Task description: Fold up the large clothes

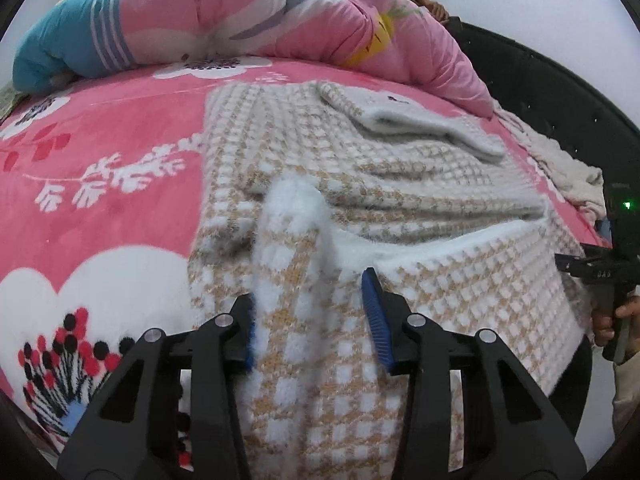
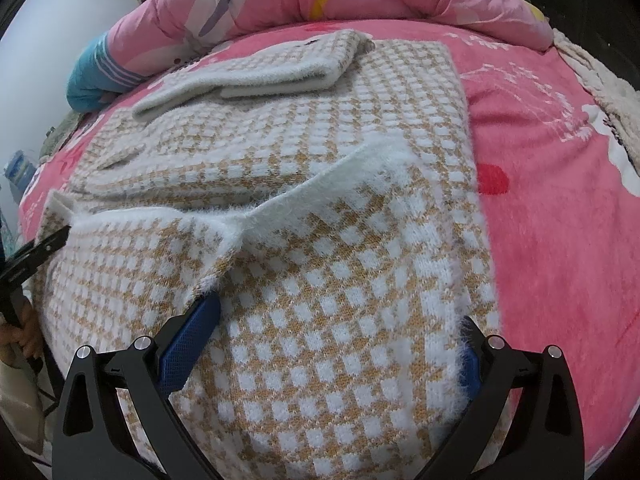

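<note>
A fuzzy tan-and-white checked sweater (image 1: pixel 400 184) lies spread on the pink bed, one sleeve (image 2: pixel 256 76) folded across its far end. My left gripper (image 1: pixel 308 286) sits low over the near hem. A raised ridge of the knit (image 1: pixel 294 216) stands between its half-closed jaws. The fabric covers the left blue pad (image 1: pixel 251 332), while the face of the right pad (image 1: pixel 376 320) shows bare. My right gripper (image 2: pixel 340 312) is open wide over the sweater's (image 2: pixel 320 240) other near corner, its fingers straddling the cloth. White fuzz brushes that gripper's right pad (image 2: pixel 470 364).
A pink floral blanket (image 1: pixel 100 184) covers the bed. A bunched pink quilt (image 1: pixel 248 12) with a blue end lies along the far side. A cream fleece (image 1: pixel 560 160) lies at the bed's edge. A person's hand (image 1: pixel 624 312) holds the right gripper's handle.
</note>
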Available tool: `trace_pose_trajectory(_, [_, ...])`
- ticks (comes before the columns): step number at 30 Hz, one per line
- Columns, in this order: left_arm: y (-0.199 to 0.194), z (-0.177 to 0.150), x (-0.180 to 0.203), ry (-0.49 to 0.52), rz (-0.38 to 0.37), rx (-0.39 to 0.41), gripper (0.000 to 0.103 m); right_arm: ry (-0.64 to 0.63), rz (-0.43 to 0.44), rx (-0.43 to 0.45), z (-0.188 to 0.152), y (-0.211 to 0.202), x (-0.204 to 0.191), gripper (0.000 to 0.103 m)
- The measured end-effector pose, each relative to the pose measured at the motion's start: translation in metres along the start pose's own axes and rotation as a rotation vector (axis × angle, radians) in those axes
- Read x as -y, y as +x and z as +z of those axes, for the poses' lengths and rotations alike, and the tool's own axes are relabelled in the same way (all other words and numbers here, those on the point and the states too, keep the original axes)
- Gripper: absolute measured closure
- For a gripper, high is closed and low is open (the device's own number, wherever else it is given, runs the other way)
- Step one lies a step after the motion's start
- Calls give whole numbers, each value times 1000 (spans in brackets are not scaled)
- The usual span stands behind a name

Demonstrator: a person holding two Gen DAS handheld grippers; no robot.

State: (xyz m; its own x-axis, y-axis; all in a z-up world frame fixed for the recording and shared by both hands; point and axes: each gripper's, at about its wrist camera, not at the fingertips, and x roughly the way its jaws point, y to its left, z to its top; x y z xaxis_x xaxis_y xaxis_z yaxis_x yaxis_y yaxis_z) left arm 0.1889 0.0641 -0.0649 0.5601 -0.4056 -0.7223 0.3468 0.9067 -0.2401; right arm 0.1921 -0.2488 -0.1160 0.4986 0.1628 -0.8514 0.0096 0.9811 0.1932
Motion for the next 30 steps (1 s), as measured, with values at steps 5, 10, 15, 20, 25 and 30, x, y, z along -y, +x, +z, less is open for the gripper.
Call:
trace_pose_trajectory(5, [0, 0, -2, -2, 3, -1, 64, -5, 12, 19, -2, -10, 1, 7])
trace_pose_trajectory(10, [1, 0, -4, -7, -1, 3, 64, 3, 21, 38, -2, -18, 8, 20])
trace_pose_trajectory(15, [1, -2, -7, -14, -5, 9, 64, 54, -2, 57, 0, -22, 21, 45])
trace_pose_trajectory(20, [0, -2, -5, -1, 26, 10, 71, 90, -2, 85, -4, -31, 30, 71])
trace_pose_trajectory(25, [-16, -4, 5, 33, 78, 44, 85, 81, -6, 171, -16, -60, 28, 93])
trace_pose_trajectory(30, [-58, -10, 27, 110, 114, 148, 88, 39, -35, 272, -33, -97, 7, 94])
